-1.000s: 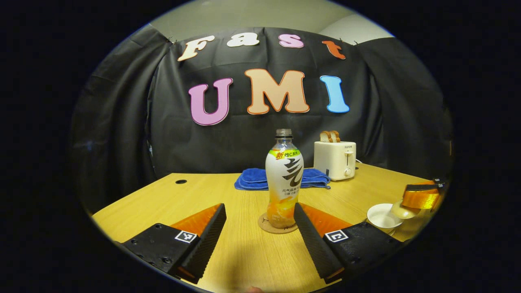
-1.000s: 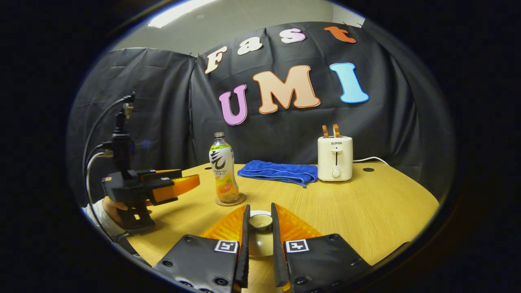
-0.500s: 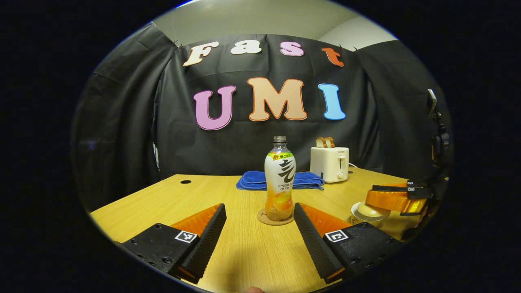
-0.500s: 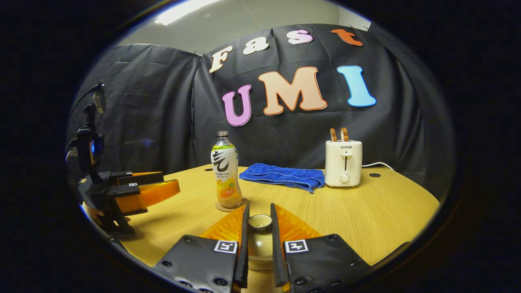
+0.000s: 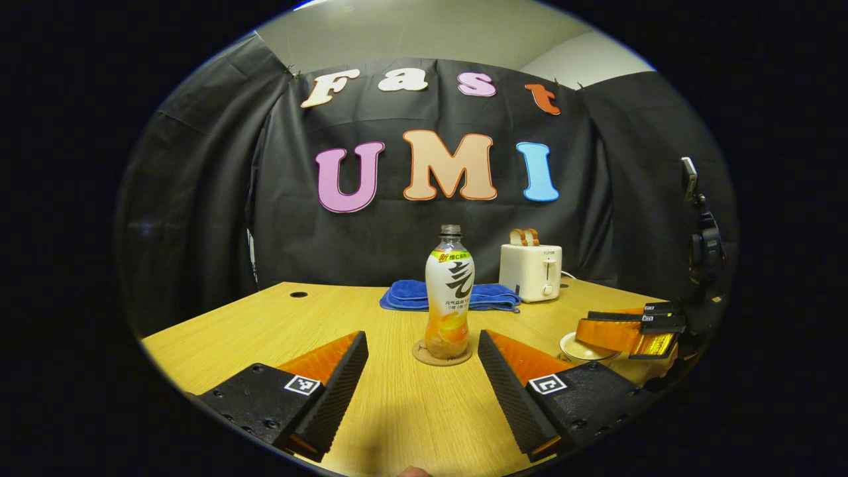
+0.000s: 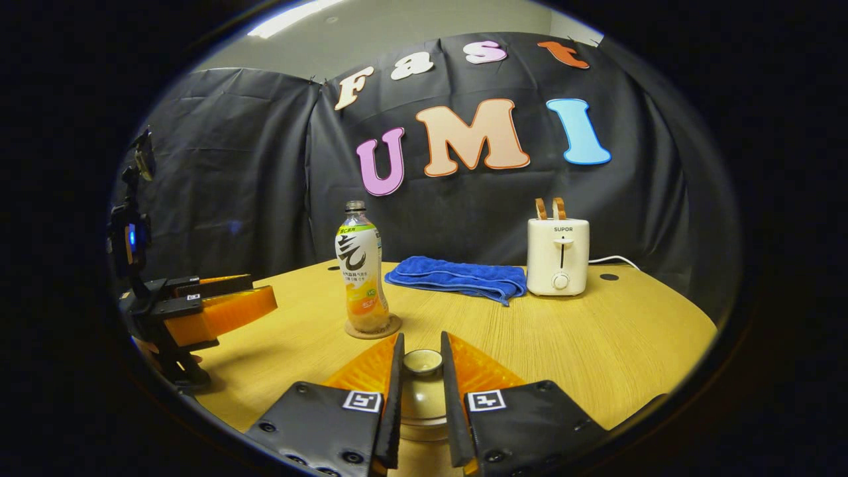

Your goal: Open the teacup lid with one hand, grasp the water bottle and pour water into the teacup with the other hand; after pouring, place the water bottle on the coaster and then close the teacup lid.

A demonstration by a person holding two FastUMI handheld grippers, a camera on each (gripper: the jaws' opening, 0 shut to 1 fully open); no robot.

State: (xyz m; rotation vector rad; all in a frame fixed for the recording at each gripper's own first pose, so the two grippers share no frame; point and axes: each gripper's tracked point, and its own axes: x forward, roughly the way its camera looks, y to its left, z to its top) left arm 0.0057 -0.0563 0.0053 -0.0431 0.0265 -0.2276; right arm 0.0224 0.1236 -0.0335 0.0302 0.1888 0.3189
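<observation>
step: we're seating the teacup lid (image 6: pixel 422 362); water bottle (image 6: pixel 360 277) stands on coaster (image 6: pixel 373 328)
right gripper (image 6: pixel 421 381): pinching lid knob
left gripper (image 5: pixel 424 377): spread, empty
next: we release lid, judged

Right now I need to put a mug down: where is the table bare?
Bare wood lies right of the toaster and in front of it, and left of the water bottle toward the table edge. Crowded: bottle, blue towel, teacup lid in the right hand-held gripper.
</observation>
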